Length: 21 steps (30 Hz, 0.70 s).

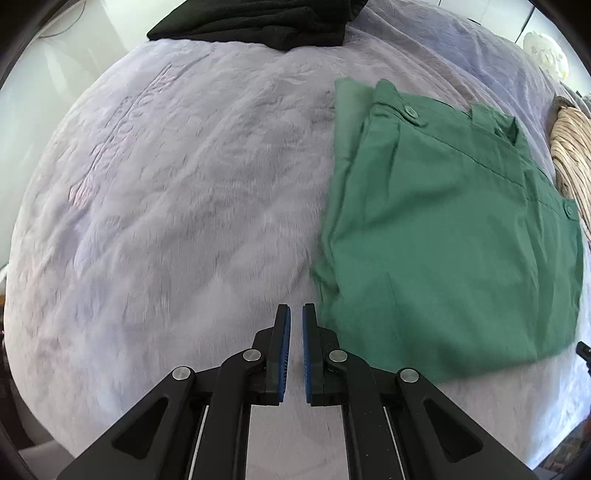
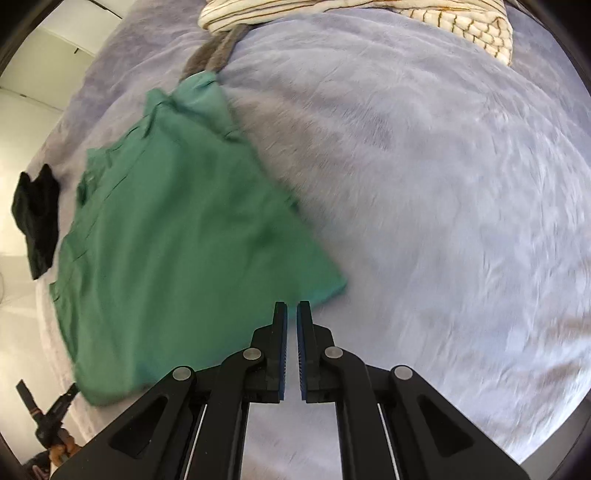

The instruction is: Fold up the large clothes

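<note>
step: smoothing folded green garment (image 1: 443,236) lying on the lilac blanket (image 1: 184,203) | left gripper (image 1: 296,314) hovering at its edge, jaws nearly shut, empty | right gripper (image 2: 291,310) likewise by its corner | advice: pressing flat, avoiding snagging layers

no readable text, only a blurred imprint on the blanket (image 1: 155,206).

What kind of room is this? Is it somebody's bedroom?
Probably a bedroom, yes. A fluffy lilac blanket covers what looks like a bed, with folded green trousers and a folded black garment lying on it. A striped quilt is bunched at one end.
</note>
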### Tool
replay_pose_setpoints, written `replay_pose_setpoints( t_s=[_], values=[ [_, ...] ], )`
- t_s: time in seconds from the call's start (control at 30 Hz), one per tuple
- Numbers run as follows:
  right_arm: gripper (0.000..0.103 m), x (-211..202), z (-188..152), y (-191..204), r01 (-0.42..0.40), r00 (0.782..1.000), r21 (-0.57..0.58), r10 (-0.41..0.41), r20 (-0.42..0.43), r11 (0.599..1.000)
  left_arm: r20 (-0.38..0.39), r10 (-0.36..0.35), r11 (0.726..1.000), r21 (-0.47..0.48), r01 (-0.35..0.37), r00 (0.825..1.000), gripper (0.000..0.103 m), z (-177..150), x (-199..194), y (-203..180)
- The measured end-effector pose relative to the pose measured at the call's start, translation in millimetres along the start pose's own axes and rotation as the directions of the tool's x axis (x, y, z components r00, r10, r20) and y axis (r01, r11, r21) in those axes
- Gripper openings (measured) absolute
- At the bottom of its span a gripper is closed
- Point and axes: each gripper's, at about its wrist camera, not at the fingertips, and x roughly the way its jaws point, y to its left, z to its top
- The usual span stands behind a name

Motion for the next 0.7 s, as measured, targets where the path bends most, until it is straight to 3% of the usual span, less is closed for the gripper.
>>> replay_pose_setpoints(
  t_s=[0.3,0.33,0.37,0.4,0.43,0.47,0.53,0.7],
  values=[
    [0.008,-3.9,-63.9,22.2,-0.099,0.986,-0.012,0.096,-0.135,0.995,-0.100,-0.004,1.000,0.005,0.005,0.995,0.007,-54.8,-5.9,-11.4],
    [0.011,-2.0,-66.2,28.9,-0.105,0.984,-0.016,0.102,-0.147,0.994,-0.107,-0.003,1.000,0.005,0.004,0.994,0.007,-60.2,-9.1,-13.3],
    [0.030,-2.0,-71.2,30.8,-0.110,0.981,-0.022,0.105,-0.161,0.994,-0.116,0.004,1.000,0.005,-0.003,0.993,0.007,-65.8,-10.2,-14.3],
    [0.060,-3.6,-78.0,32.0,-0.111,0.980,-0.027,0.105,-0.171,0.993,-0.121,0.013,1.000,0.005,-0.013,0.993,0.019,-70.4,-11.4,-14.6],
    [0.068,-4.7,-83.5,36.1,-0.113,0.979,-0.034,0.106,-0.173,0.993,-0.130,0.024,1.000,0.004,-0.024,0.991,0.071,-75.1,-13.0,-15.4],
    [0.071,-5.7,-87.2,40.7,-0.119,0.979,-0.047,0.110,-0.170,0.992,-0.133,0.036,0.999,-0.002,-0.037,0.990,0.098,-78.6,-15.1,-16.4],
    [0.071,-7.7,-96.5,45.7,-0.136,0.974,-0.068,0.121,-0.190,0.988,-0.089,0.066,0.998,0.002,-0.066,0.994,0.102,-87.3,-26.6,-21.4],
    [0.071,-3.1,-101.1,57.8,-0.164,0.965,-0.074,0.144,-0.220,0.984,-0.102,0.052,0.999,0.023,-0.050,0.993,0.102,-99.7,-36.0,-36.2]
  ],
)
